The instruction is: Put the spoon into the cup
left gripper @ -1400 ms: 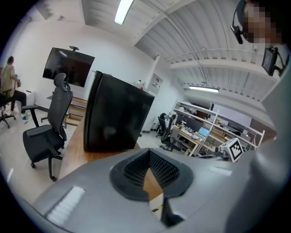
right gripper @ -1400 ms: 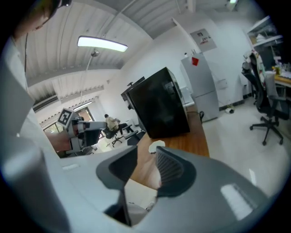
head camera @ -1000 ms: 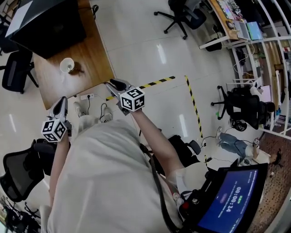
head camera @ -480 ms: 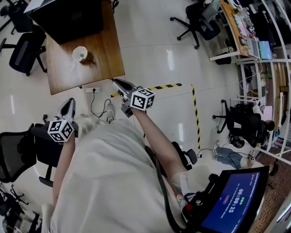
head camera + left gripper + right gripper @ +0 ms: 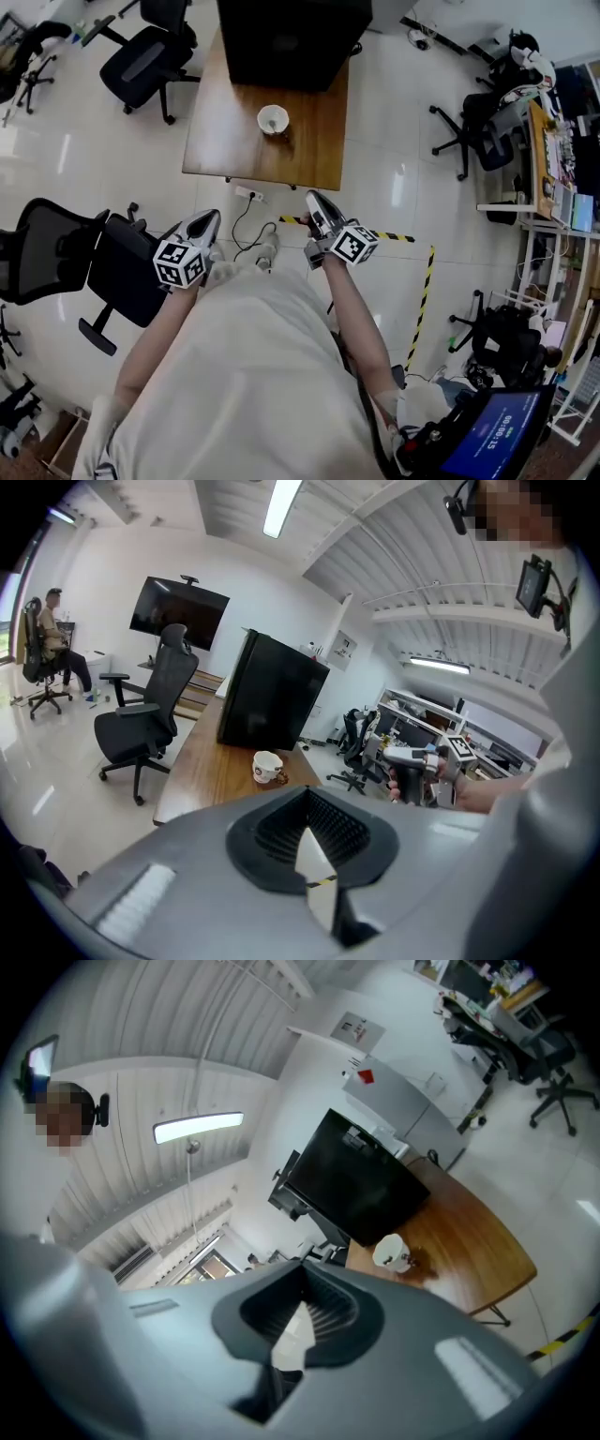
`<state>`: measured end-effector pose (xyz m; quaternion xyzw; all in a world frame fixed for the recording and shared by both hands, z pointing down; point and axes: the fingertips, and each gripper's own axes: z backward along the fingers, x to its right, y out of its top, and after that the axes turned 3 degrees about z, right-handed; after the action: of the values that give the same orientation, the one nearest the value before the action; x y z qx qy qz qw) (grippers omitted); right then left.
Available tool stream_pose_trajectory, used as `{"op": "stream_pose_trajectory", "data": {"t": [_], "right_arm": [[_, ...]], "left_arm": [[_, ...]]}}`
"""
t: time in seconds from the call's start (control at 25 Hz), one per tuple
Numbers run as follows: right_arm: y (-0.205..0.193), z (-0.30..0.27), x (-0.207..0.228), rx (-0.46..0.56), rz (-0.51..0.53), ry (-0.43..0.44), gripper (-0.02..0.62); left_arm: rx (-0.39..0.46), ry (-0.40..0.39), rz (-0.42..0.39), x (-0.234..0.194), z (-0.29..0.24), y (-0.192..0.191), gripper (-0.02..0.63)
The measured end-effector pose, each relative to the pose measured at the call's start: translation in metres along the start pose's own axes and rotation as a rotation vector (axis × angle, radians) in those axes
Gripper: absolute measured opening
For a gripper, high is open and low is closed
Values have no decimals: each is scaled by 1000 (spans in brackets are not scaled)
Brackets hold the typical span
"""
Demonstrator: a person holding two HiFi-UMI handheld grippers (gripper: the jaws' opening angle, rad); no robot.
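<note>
Head view shows the left gripper (image 5: 208,218) at nine o'clock of the right gripper (image 5: 312,199), both over the glossy white floor (image 5: 394,112) and well apart from the brown wooden table (image 5: 225,141) at twelve o'clock. On it stands the round white cup (image 5: 273,119), near a big black box (image 5: 291,37), with a small brown thing (image 5: 416,1265), too small to identify, just beside it. The left gripper's jaws are pressed together and empty; the right gripper's have just closed tip to tip, nothing between them.
</note>
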<state>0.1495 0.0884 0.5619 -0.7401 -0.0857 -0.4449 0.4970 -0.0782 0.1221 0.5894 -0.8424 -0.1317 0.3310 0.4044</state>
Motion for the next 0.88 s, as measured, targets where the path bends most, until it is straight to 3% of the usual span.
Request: {"op": "stream_pose_trajectory", "data": {"t": [0.32, 0.64, 0.88], "right_arm": [[-24, -27, -39, 32, 69, -102, 3], [-50, -12, -87, 25, 112, -199, 3], [-67, 10, -95, 37, 149, -245, 3]], "left_arm": [[15, -37, 12, -48, 42, 15, 0], [-45, -189, 49, -53, 45, -9, 0], [-86, -259, -24, -53, 35, -15, 0]]}}
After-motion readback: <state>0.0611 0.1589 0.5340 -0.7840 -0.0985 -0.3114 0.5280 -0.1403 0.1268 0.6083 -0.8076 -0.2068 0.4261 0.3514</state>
